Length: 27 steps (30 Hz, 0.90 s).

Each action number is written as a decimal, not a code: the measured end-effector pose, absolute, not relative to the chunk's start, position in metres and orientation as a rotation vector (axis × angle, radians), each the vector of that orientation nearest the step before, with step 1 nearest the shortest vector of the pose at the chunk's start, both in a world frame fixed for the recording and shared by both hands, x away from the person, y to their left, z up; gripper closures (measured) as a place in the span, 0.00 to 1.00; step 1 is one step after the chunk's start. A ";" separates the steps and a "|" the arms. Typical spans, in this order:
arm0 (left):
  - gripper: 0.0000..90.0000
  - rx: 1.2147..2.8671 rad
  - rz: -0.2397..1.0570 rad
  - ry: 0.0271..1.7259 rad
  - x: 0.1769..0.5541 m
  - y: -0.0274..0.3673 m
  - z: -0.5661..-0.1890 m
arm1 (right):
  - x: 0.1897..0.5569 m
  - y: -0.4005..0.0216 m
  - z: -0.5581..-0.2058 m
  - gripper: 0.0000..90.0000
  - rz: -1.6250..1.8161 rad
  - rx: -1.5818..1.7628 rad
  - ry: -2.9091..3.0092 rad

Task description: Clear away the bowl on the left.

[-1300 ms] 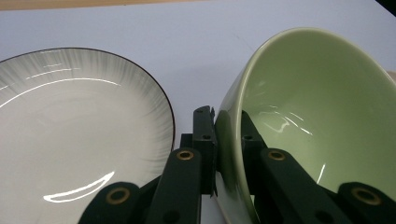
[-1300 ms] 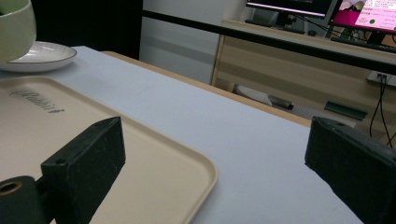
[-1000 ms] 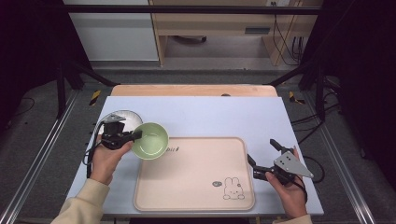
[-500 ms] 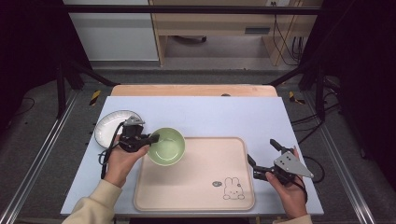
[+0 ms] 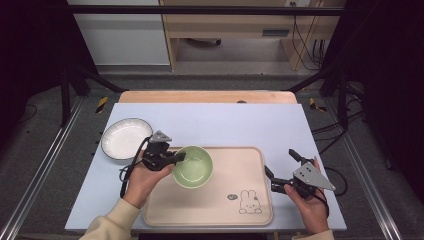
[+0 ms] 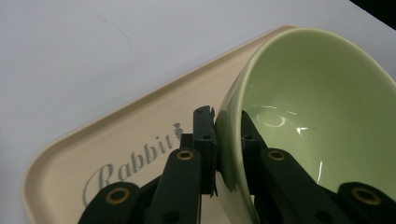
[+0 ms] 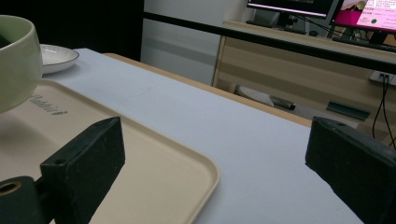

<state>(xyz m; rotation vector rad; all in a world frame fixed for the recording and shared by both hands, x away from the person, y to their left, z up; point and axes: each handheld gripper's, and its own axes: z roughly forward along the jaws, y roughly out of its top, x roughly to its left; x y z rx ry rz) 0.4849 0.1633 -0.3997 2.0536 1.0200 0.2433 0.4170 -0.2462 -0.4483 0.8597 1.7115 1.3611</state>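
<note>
Carrying the green bowl (image 5: 193, 166) over the tray's (image 5: 250, 220) left end, my left gripper (image 5: 176, 157) pinches its rim. Right gripper (image 5: 281, 170) waits spread. Bowl appears airborne; I should lower it level before releasing.

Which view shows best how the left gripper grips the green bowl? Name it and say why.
The left gripper view: its jaws pinch the green bowl by the rim wall, one outside, one inside. The high view shows the left gripper at the bowl's left rim over the tray, too small for detail. The right gripper view catches the bowl's side.
</note>
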 end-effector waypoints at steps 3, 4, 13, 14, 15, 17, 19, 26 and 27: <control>0.92 2.061 0.226 1.008 0.483 0.156 -0.402 | 0.417 -0.246 -0.448 0.05 1.361 0.860 1.712; 0.92 2.064 0.221 1.007 0.482 0.154 -0.403 | 0.417 -0.246 -0.448 0.06 1.362 0.859 1.713; 0.92 2.085 0.157 0.986 0.476 0.135 -0.416 | 0.416 -0.245 -0.448 0.05 1.369 0.852 1.716; 0.92 2.086 0.151 0.984 0.476 0.134 -0.416 | 0.416 -0.246 -0.448 0.05 1.370 0.851 1.713; 0.92 2.087 0.148 0.982 0.475 0.133 -0.417 | 0.416 -0.246 -0.448 0.05 1.370 0.851 1.713; 0.92 2.091 0.137 0.982 0.474 0.131 -0.418 | 0.416 -0.246 -0.448 0.05 1.371 0.852 1.712; 0.92 2.093 0.134 0.984 0.474 0.130 -0.420 | 0.416 -0.246 -0.448 0.05 1.371 0.853 1.711; 0.92 2.115 0.105 0.991 0.475 0.128 -0.426 | 0.416 -0.246 -0.448 0.06 1.369 0.850 1.713; 0.92 2.117 0.104 0.993 0.475 0.128 -0.427 | 0.416 -0.246 -0.448 0.06 1.369 0.851 1.713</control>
